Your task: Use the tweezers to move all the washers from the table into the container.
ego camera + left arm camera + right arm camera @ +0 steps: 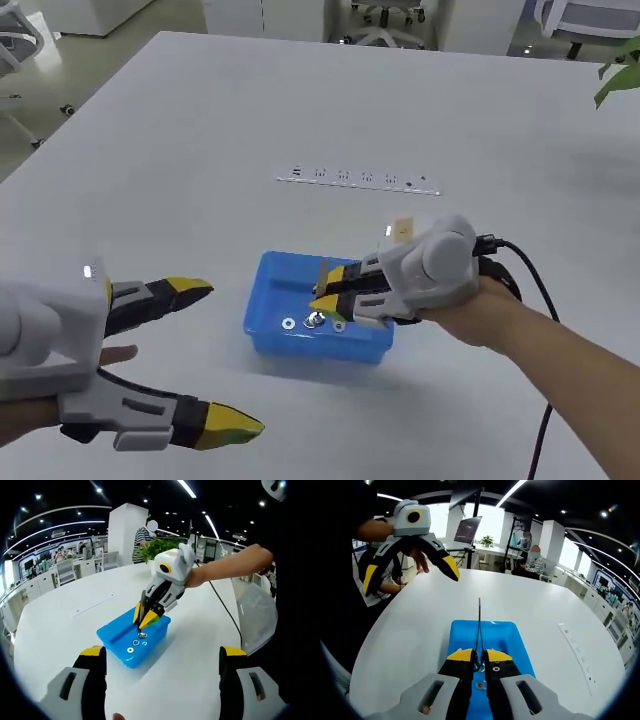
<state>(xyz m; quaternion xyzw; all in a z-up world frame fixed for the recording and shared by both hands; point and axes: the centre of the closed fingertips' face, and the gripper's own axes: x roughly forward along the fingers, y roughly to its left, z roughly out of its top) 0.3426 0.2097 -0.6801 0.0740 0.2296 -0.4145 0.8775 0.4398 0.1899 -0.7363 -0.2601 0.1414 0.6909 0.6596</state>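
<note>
- Right gripper (335, 300) is clenched on the tweezers (479, 620). It hangs over the blue container (310, 345) with the tweezers pointing down into it.
- In the right gripper view its jaws are pressed together on the tweezer shanks. The thin tips run forward over the container floor.
- Left gripper (215, 355) is released, jaws spread wide and carrying nothing. It hovers beside the container, clear of its near-left corner.
- Washers (288, 323): I count three lying loose on the container floor, close under the right gripper. In the left gripper view the tweezer tips sit right at one of them. I cannot tell whether that one is pinched or already let go.
- I can pick out no washers on the white table (180, 130). A power strip (358, 178) lies beyond the container, well apart from it.
- My read is that this is the drop-off step, late in the task.
- Next move as I judge it:
  - ease the squeeze so the tips part and the washer falls free;
  - lift straight up without catching the container wall;
  - then sweep the table for any stragglers.
</note>
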